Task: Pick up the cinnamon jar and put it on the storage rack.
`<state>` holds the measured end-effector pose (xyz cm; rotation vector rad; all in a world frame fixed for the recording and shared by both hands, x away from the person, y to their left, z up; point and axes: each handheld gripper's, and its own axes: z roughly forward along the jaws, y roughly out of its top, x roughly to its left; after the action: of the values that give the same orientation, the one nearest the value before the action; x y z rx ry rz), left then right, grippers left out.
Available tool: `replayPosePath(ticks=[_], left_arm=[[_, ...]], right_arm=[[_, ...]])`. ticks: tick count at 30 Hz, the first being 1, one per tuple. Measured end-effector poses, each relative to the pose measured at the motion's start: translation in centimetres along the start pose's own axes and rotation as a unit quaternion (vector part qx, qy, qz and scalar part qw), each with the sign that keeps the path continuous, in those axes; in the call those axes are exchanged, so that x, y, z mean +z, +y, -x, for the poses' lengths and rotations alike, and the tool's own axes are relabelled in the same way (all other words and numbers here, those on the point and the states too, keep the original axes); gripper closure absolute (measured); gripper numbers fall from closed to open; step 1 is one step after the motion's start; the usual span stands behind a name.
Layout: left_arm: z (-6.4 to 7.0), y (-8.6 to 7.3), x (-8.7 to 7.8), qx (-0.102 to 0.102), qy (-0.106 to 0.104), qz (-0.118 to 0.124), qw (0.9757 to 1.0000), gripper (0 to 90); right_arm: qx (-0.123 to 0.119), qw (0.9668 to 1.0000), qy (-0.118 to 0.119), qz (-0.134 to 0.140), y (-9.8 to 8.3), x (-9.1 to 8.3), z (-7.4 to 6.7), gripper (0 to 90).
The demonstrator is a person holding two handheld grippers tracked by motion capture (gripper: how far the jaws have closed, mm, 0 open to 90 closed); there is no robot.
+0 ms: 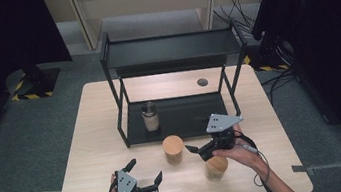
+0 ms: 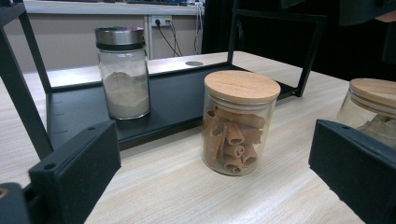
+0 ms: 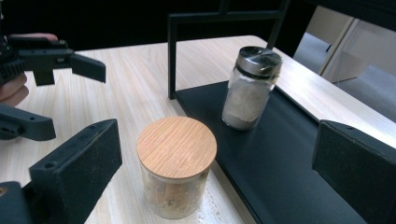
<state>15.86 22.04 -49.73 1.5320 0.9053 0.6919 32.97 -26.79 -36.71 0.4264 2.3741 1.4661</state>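
Apparently the approach is in hand: the right gripper (image 1: 200,151), jaws spread and empty, hovers by the cinnamon jar (image 1: 173,149) at frame centre; next it must straddle and pinch it. The left gripper (image 1: 145,175) waits spread.

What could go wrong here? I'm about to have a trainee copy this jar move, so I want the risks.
The right claw is open, hovering between two wooden-lidded jars: the cinnamon jar and a second jar under the hand, which the wrist could tip over. The shelf's front edge lies just behind the cinnamon jar, so a jar slid in low might catch on it. The spice shaker already stands on that shelf and could be bumped.
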Motion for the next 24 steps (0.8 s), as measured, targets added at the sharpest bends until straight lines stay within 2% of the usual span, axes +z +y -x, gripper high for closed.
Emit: replayPosePath(ticks=[9,14,24], left_arm=[[0.1,0.0,0.0,0.000,0.002,0.001,1.0000,1.1],[0.0,0.0,-0.1,0.001,0.001,0.001,1.0000,1.1],[0.0,0.0,0.0,-0.001,0.003,-0.001,1.0000,1.1]], right_arm=[[-0.018,0.9991,0.024,-0.032,0.9,2.1,1.1,2.7],[-0.020,0.9983,0.036,-0.042,1.2,3.0,1.8,2.8],[-0.024,0.9975,0.049,-0.045,1.0,3.7,2.8,3.0]])
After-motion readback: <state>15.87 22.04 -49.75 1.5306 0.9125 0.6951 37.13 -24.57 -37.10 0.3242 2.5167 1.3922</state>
